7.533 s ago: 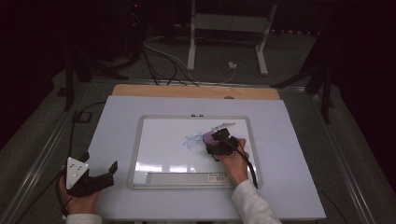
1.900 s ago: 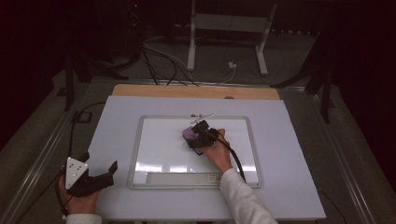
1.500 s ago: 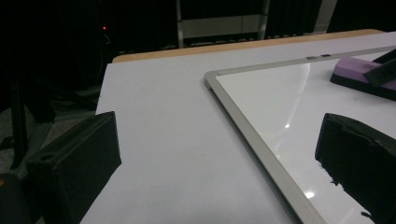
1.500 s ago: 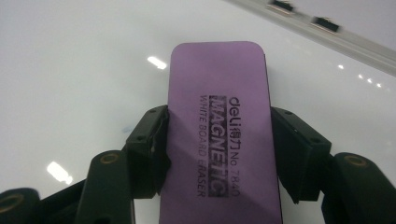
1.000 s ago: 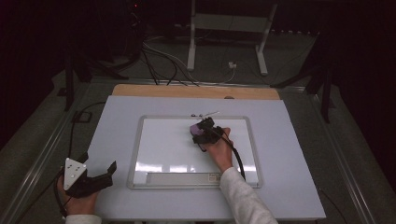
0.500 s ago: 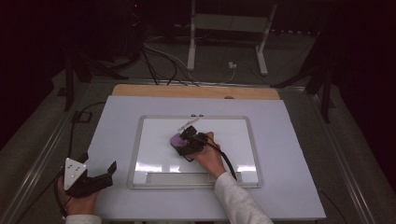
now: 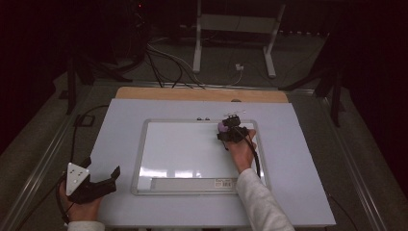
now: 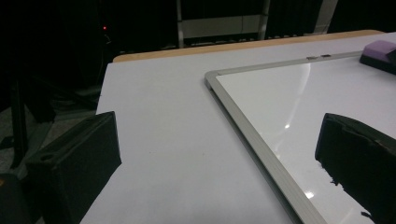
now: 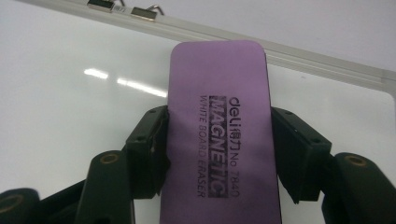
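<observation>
Right gripper jaws clamp the long sides of a purple eraser, flat on the whiteboard near its top edge. Left gripper rests on the table, jaws spread wide, holding nothing.

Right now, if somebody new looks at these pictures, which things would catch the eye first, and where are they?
First comes the purple eraser, clamped between the jaws of the right hand-held gripper and lying flat on the whiteboard near its far right corner. The whiteboard itself shows clean and glossy at the middle of the pale table. The left hand-held gripper sits open and empty at the near left, off the board.
</observation>
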### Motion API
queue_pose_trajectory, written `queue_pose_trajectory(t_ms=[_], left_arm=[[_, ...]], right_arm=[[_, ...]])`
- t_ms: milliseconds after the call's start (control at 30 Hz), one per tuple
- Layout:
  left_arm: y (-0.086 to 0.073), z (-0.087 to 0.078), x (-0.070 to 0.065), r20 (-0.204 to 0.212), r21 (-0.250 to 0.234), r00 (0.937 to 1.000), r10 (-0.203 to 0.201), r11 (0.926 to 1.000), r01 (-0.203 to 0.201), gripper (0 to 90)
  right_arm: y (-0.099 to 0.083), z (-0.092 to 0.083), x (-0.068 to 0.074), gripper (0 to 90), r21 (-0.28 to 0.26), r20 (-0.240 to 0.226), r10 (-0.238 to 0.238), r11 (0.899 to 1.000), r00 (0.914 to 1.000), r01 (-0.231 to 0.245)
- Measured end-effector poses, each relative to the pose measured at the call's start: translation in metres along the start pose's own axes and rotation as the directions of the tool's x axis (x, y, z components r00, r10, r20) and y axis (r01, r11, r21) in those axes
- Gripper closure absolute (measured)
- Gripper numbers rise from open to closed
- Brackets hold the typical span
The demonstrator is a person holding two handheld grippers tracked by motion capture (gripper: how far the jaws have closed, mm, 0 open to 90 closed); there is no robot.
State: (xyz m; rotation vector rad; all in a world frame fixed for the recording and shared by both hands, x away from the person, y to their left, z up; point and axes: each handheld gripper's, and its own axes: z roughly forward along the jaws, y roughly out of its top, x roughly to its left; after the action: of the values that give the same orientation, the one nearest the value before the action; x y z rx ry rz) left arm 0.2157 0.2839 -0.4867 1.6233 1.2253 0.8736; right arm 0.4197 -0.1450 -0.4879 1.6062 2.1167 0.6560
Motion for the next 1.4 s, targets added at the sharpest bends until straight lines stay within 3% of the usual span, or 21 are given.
queue_pose_trajectory(t_ms=[433,767,1400], left_arm=[[0.0,0.001,-0.001,0.0,0.007,1.0,0.007,1.0,-0.007,0.9],[0.0,0.002,-0.001,0.002,0.007,1.0,0.004,1.0,-0.004,0.9],[0.0,0.003,-0.002,0.0,0.013,1.0,0.007,0.9999,-0.007,0.9]], right_arm=[[-0.014,-0.037,-0.008,41.1,-0.073,-0.103,0.012,0.997,0.9946,-0.02],[-0.029,-0.049,-0.012,41.1,-0.084,-0.127,0.0,0.996,0.9919,-0.011],[-0.043,-0.064,-0.013,41.0,-0.107,-0.121,-0.017,0.994,0.9926,0.004]])
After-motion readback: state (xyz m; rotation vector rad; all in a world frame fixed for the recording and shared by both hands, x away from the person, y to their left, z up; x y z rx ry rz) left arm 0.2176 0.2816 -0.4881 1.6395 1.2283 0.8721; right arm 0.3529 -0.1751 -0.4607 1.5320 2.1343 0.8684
